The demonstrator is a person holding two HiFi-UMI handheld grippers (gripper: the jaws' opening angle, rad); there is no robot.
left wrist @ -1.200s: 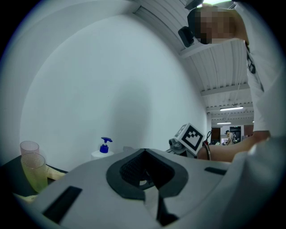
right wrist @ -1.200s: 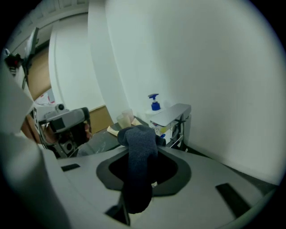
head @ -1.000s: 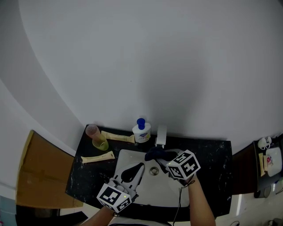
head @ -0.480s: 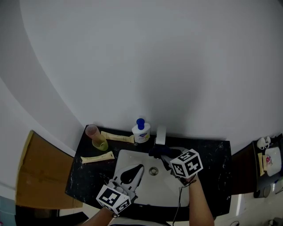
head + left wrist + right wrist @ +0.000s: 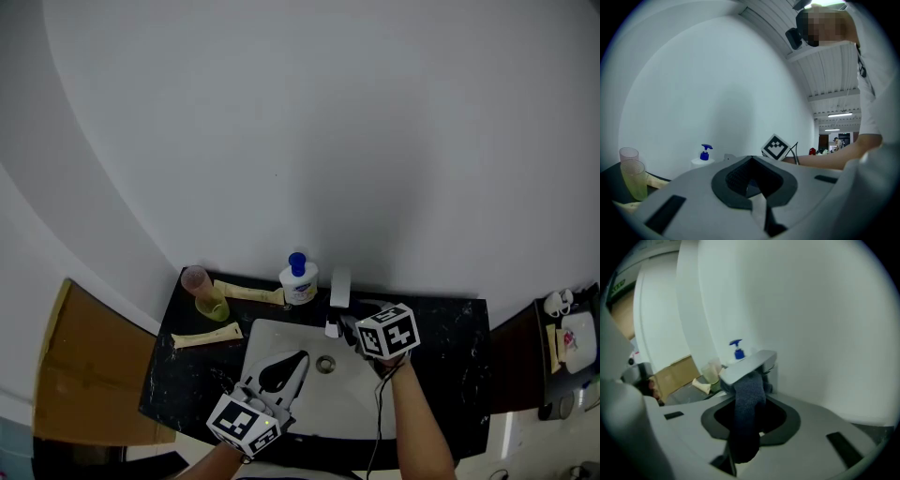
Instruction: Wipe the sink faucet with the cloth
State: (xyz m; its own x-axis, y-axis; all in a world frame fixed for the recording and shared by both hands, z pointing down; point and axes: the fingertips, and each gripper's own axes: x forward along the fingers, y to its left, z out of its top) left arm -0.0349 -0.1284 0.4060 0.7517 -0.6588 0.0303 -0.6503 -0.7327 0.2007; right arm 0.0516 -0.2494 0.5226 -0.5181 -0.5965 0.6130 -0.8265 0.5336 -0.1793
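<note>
The right gripper (image 5: 351, 330) is clamped on a dark blue cloth (image 5: 748, 397), whose top end touches the underside of the grey faucet (image 5: 749, 363) spout at the back of the white sink (image 5: 349, 398). The left gripper (image 5: 279, 369) hovers over the basin's left side, its 2 jaws closed together on nothing.

right gripper (image 5: 351, 328) at faucet (image 5: 340, 285), white sink (image 5: 349, 398)

Head view looks steeply down on the sink (image 5: 272, 336); both gripper views, low and close, share the soap bottle (image 5: 299, 279).
</note>
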